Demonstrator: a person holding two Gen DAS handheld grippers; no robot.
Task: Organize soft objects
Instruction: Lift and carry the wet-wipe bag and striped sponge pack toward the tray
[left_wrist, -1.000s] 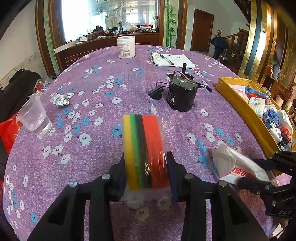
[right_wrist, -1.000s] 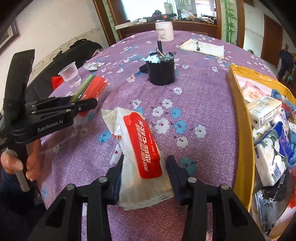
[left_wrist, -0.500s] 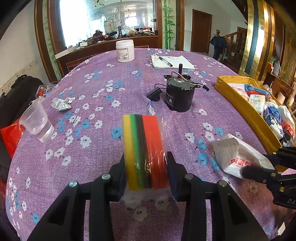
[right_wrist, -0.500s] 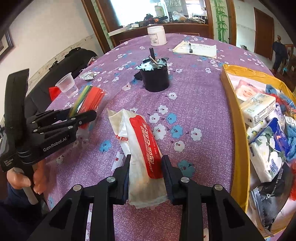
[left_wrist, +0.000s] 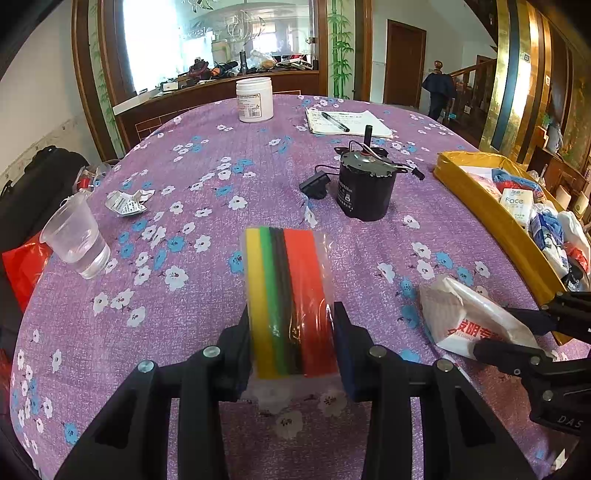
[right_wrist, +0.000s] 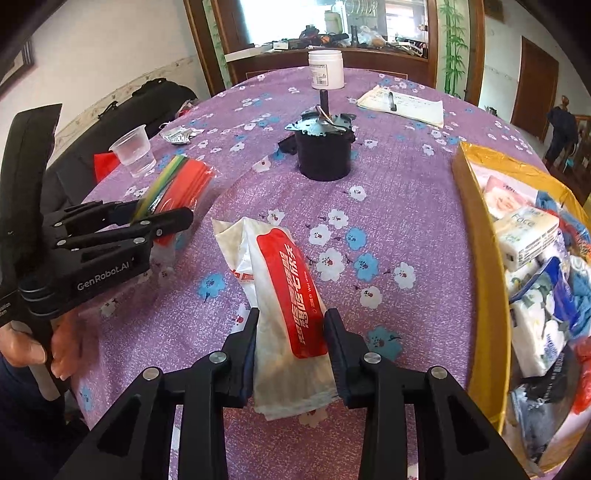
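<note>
My left gripper is clamped on the sponge pack, both pads pressed into its sides; the pack's yellow, green, dark and orange layers stand on edge over the purple flowered tablecloth. From my right wrist view I see the same pack sticking out past the left gripper, with a hand wrapped round its handle. My right gripper has been closing in over the last second and now pinches the wipes packet, white with a red label, the far end tilting away to the left. In the left view that packet sits between the right fingers, near the yellow box. The box lies just right of my right gripper, holding tissue packs. Farther out stand the motor, the cup, the jar and the notepad.
</note>
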